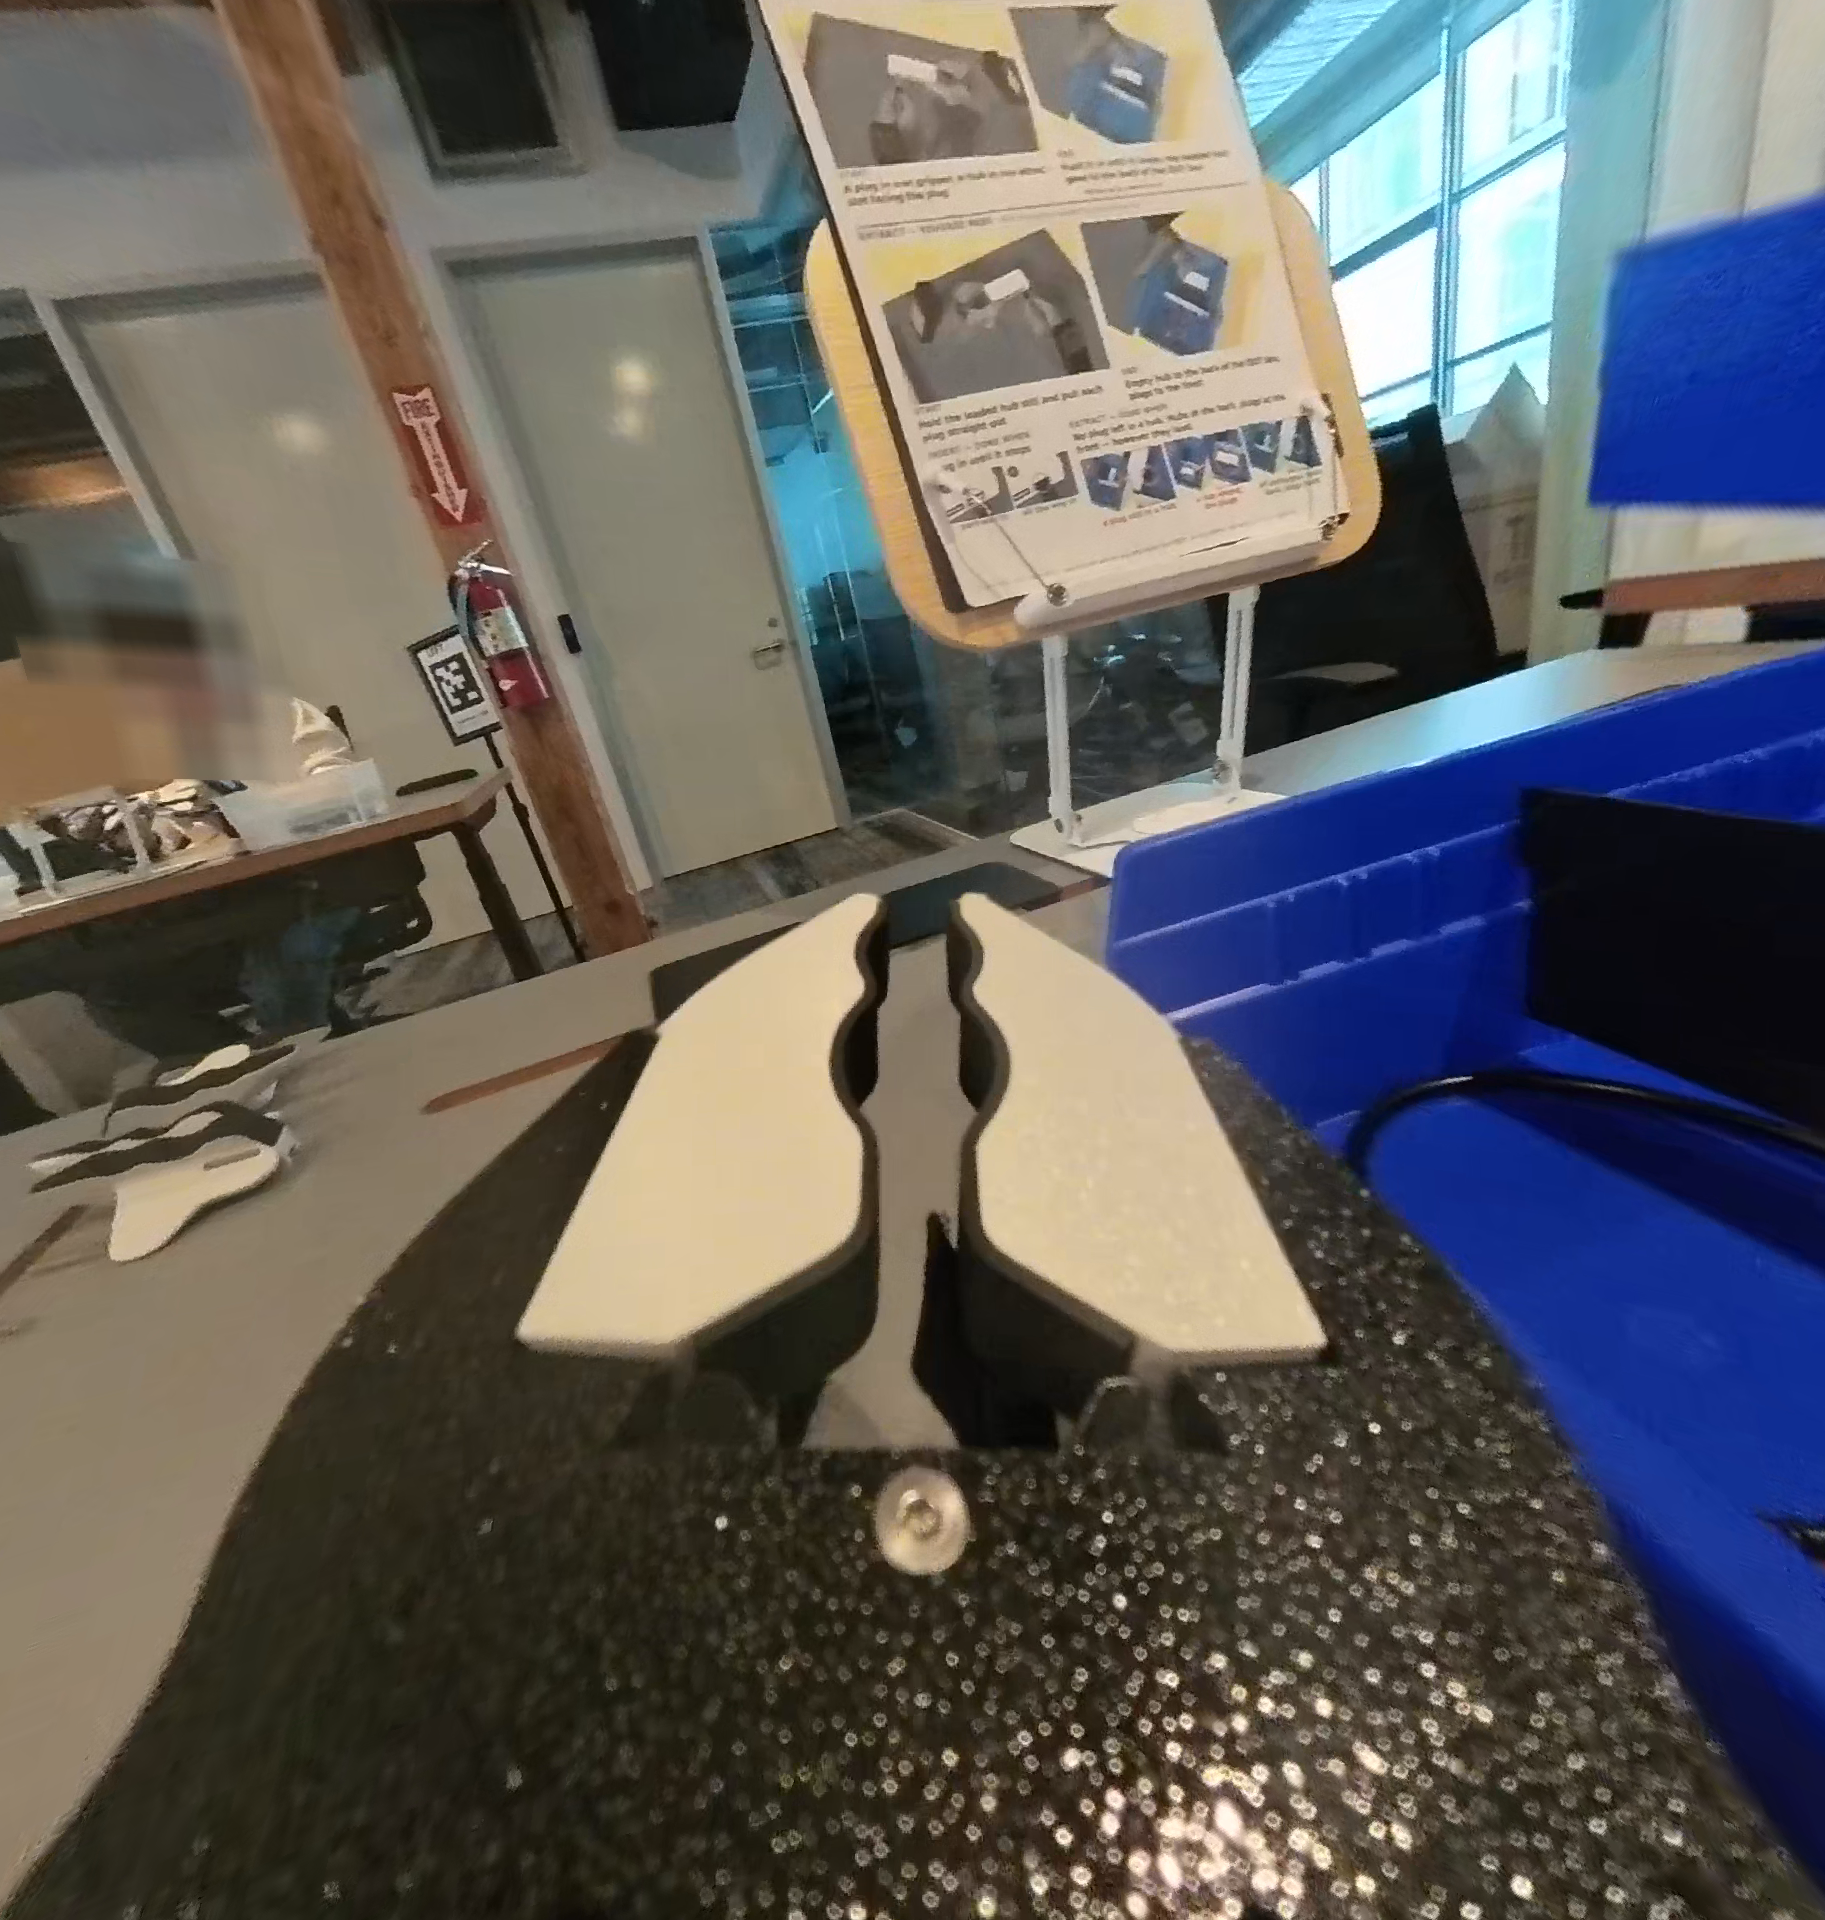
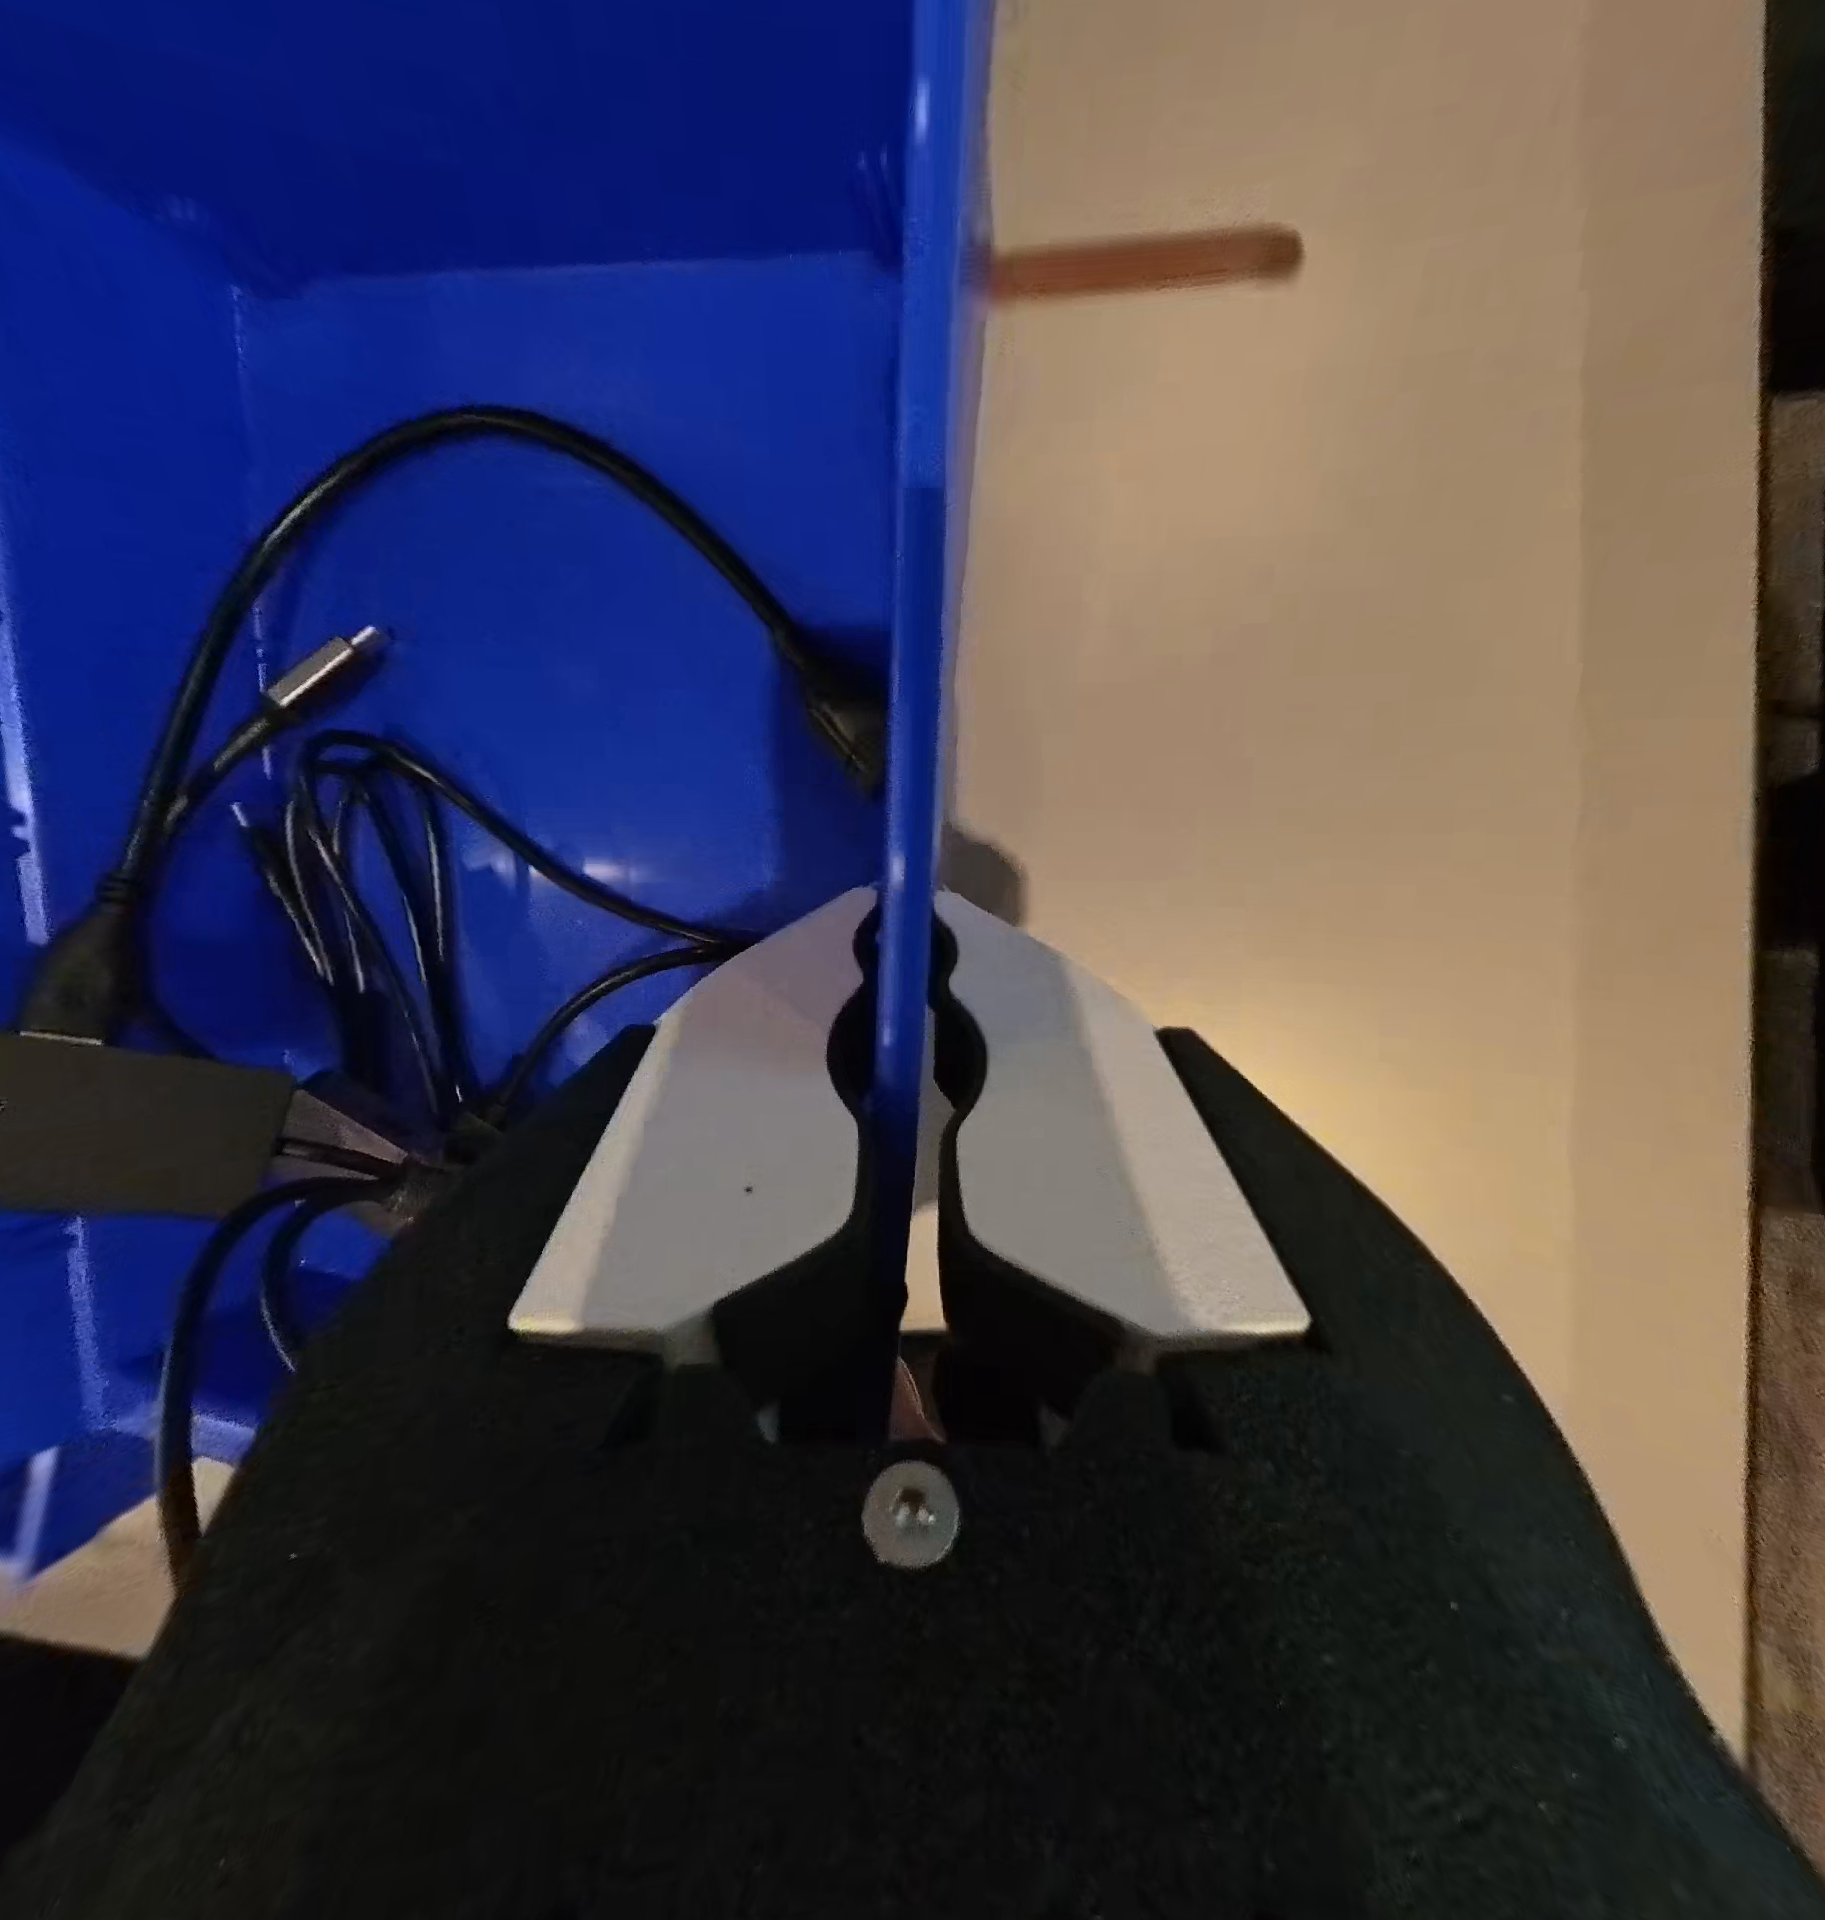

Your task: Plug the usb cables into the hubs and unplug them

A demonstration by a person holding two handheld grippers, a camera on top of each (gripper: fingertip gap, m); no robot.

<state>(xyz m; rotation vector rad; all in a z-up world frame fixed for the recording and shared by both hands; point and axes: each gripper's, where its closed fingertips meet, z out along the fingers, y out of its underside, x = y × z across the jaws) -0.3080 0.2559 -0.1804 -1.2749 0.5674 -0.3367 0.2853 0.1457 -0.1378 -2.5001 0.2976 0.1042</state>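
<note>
The right gripper (image 2: 903, 935) was clamped on the side wall of the blue bin (image 2: 918, 520), with 1 finger inside the bin and 1 outside. This grip probably served to steady or shift the bin before any plugging began.

Inside the bin, left of the gripped wall, lay the usb cables (image 2: 388, 810) in a loose black tangle. 1 silver plug (image 2: 326, 670) pointed up and away from the tangle. A dark hub (image 2: 108, 1127) sat at the left edge of the bin, with cables running into its end; no gripper held a cable or the hub.

The left gripper (image 1: 918, 935) hovered above the grey surface (image 1: 264, 1299), just left of the blue bin (image 1: 1407, 935). Its fingers stood slightly apart with nothing between them, presumably kept free for a later grasp.

The hub was cut off by the frame, so its ports could not be counted. Whether any plug was seated could not be determined. An instruction sheet on a stand (image 1: 1084, 343) stood beyond the bin.
</note>
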